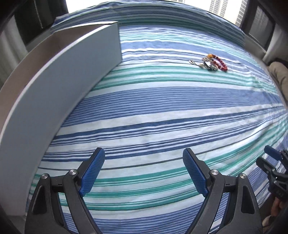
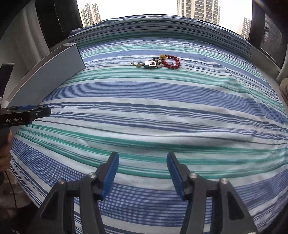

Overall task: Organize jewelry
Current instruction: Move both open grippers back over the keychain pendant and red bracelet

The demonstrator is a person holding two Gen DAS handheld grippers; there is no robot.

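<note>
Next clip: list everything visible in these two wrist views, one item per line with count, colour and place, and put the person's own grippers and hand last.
Bead bracelet: one, dark red with a yellow bead, far middle of the bed, right end of the jewelry pile.
Metal jewelry cluster: count unclear, silver, tangled just left of the bracelet and touching it.
Box: one, pale grey-blue, long, along the left side of the bed.
Striped bedcover: one, blue, teal and white, under everything.
High-rise buildings: several, grey, outside the window beyond the bed.
Left gripper: one, black with blue pads, open, above the near bed.
Right gripper: one, black with blue pads, open, above the near bed.
Left hand: partly seen, left edge.
</note>
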